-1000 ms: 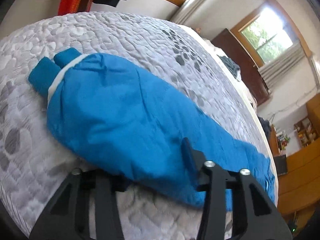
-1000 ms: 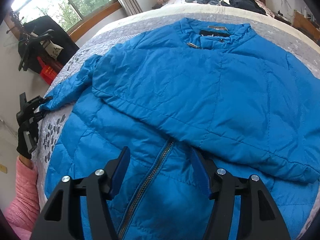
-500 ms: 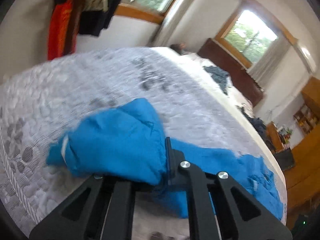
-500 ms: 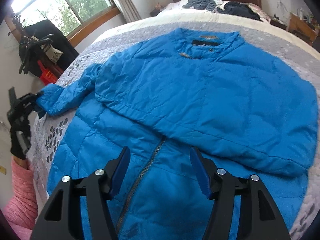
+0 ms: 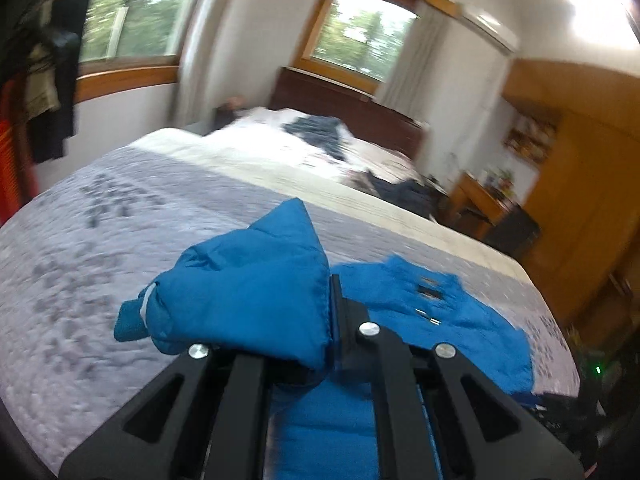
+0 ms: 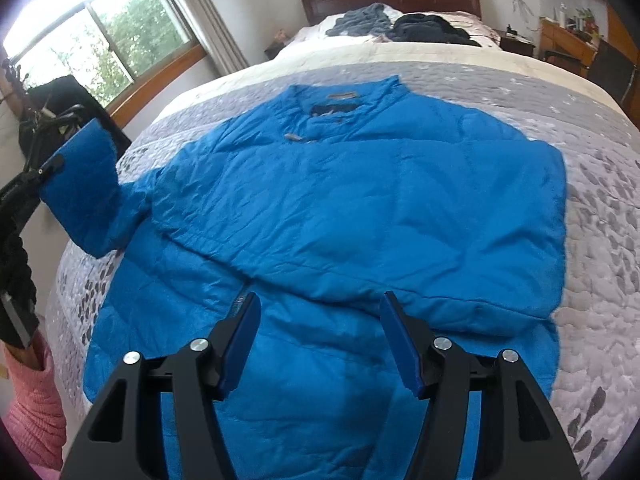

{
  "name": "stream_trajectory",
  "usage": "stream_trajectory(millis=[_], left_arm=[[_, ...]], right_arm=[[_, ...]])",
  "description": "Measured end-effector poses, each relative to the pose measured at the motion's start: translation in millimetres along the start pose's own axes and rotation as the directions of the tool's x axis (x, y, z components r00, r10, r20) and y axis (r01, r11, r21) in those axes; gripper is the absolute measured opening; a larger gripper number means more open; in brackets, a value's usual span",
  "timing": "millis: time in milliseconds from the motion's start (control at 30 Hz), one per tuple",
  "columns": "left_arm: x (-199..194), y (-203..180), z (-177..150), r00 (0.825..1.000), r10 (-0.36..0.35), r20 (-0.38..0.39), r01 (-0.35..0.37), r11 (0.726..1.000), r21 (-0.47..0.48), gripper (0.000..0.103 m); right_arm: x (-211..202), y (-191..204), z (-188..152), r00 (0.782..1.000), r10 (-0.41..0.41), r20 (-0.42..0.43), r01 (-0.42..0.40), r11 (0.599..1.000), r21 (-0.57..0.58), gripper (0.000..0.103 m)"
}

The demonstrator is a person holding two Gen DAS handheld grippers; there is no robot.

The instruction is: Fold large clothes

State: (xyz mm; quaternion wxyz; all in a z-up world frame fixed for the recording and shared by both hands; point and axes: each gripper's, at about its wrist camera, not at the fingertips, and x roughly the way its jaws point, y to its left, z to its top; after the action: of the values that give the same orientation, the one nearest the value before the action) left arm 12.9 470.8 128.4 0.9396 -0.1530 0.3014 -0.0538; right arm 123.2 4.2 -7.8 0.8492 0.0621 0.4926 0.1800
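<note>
Blue jacket lies flat on the bed, zipper side up. Left tongs clamp its sleeve, lifted off the quilt. Right tongs wide apart, holding nothing, above the hem

Blue jacket on grey quilted bed

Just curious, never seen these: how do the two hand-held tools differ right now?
The left tool is shut on the jacket sleeve, holding it above the bed; the right tool is open and holds nothing. The left is lifted at the jacket's side; the right hovers over the jacket front. Both are black, two-fingered.
</note>
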Motion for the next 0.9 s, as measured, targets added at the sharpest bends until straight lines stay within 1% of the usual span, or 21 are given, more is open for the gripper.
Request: stream_trajectory(millis=[67, 267, 433, 567, 700, 733, 767, 800, 900], left_arm=[[16, -31, -6, 0.999, -0.038, -0.024, 0.039, 0.998, 0.045, 0.005], [65, -88, -32, 0.992, -0.077, -0.1, 0.089, 0.989, 0.122, 0.005], [90, -122, -58, 0.985, -0.112, -0.134, 0.134, 0.977, 0.166, 0.005], [117, -138, -81, 0.974, -0.115, -0.196, 0.151, 0.972, 0.182, 0.005], [146, -143, -104, 0.951, -0.119, -0.284, 0.18, 0.963, 0.201, 0.005], [150, -142, -109, 0.945, -0.12, -0.304, 0.187, 0.961, 0.204, 0.009], [154, -143, -112, 0.939, -0.123, -0.321, 0.195, 0.96, 0.202, 0.009], [158, -139, -114, 0.932, -0.131, -0.338, 0.203, 0.961, 0.189, 0.01], [161, -124, -118, 0.904, -0.177, -0.389, 0.235, 0.967, 0.104, 0.013]], right_arm=[[-2, -7, 1, 1.0, -0.014, 0.007, 0.014, 1.0, 0.015, 0.062], [-4, -31, 1, 1.0, -0.02, 0.012, 0.019, 0.997, 0.079, 0.062], [-1, -41, 1, 1.0, 0.007, 0.007, -0.007, 0.995, 0.101, 0.062], [0, -44, 0, 1.0, 0.02, 0.004, -0.021, 0.994, 0.11, 0.062], [3, -48, 0, 0.999, 0.037, -0.003, -0.036, 0.991, 0.127, 0.062], [5, -49, 1, 0.999, 0.038, -0.005, -0.037, 0.991, 0.129, 0.062], [6, -50, 0, 0.999, 0.039, -0.008, -0.038, 0.991, 0.131, 0.062], [7, -50, 0, 0.999, 0.038, -0.011, -0.037, 0.991, 0.132, 0.062], [10, -49, 0, 0.999, 0.031, -0.013, -0.029, 0.991, 0.129, 0.062]])
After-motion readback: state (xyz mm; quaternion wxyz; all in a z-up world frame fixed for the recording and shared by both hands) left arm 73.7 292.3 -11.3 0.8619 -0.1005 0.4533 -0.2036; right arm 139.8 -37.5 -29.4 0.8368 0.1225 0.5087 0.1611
